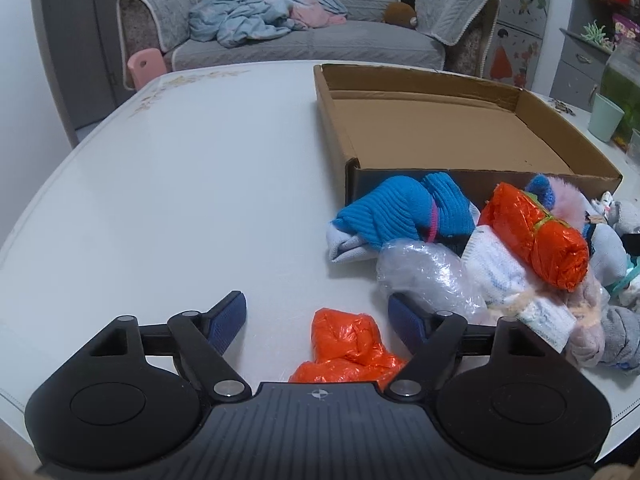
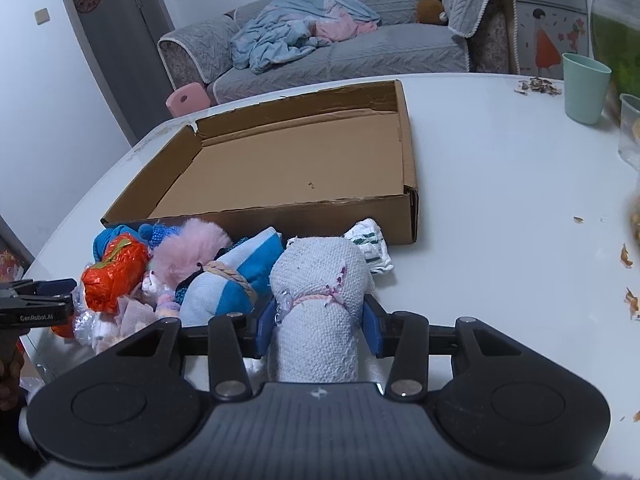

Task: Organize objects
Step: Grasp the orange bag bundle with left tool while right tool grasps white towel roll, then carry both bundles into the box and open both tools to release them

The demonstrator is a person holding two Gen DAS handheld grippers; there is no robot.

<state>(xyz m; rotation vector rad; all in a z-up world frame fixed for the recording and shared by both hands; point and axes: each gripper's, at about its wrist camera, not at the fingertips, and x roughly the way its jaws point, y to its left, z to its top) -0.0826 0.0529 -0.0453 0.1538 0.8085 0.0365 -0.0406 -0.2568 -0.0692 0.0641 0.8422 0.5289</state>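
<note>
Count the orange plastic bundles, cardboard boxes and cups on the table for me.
Orange plastic bundles: 2
Cardboard box: 1
Cups, one green cup and one clear cup: 2
Total: 5

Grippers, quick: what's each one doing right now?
Left gripper: open, orange bag loose between its fingers.
Right gripper: shut on the white rolled sock.
</note>
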